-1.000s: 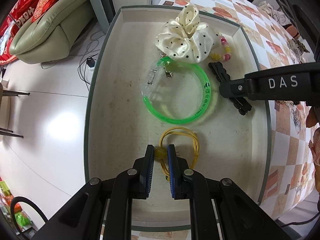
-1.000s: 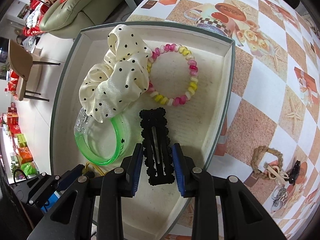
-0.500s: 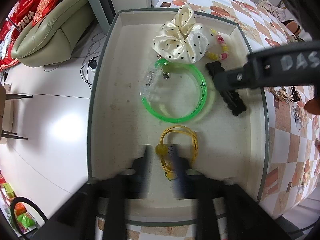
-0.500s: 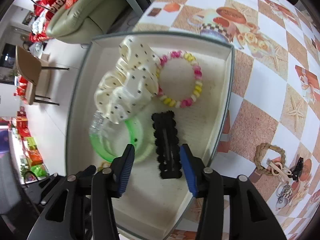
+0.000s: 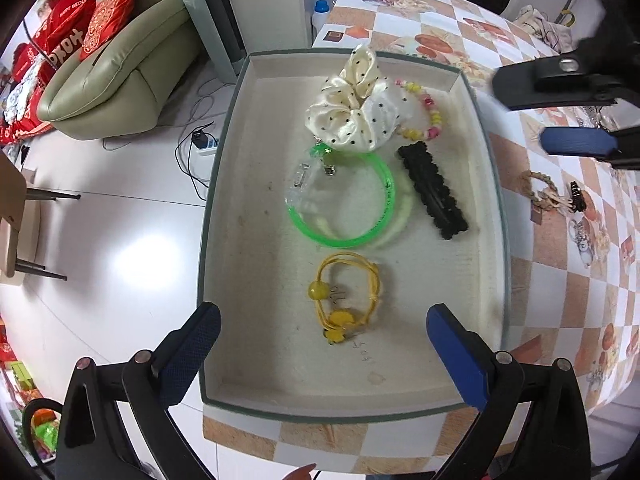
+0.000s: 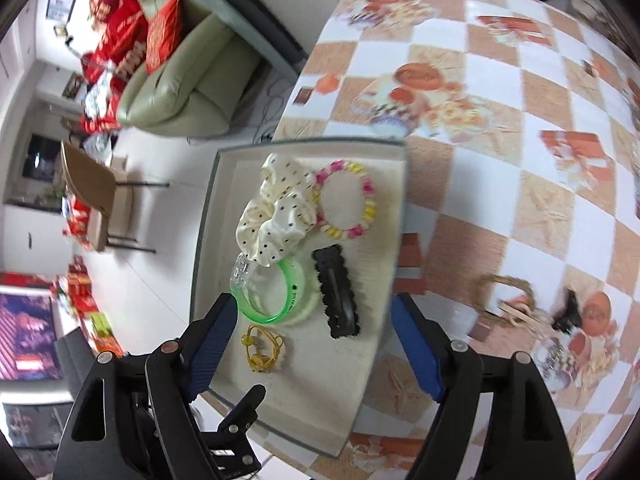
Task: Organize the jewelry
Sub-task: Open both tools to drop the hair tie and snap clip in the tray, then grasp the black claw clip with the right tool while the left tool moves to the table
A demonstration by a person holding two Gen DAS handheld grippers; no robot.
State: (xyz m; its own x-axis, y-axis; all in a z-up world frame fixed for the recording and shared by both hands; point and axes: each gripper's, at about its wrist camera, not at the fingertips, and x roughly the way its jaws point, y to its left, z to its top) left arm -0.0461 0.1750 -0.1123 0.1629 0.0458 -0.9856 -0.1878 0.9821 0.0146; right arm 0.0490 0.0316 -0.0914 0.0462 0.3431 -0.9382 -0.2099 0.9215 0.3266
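Left gripper (image 5: 322, 340) and right gripper (image 6: 312, 344) opening, nothing held, above tray (image 5: 224, 208); placing step looks done; next likely rope bracelet (image 6: 506, 292) at tray's 3 o'clock.

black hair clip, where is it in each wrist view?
Left wrist: black hair clip lies right of centre in the tray, just right of the green bangle.
Right wrist: black hair clip lies at centre, above the gap between the fingers.
Shared landmark: green bangle, on the clip's left in both.
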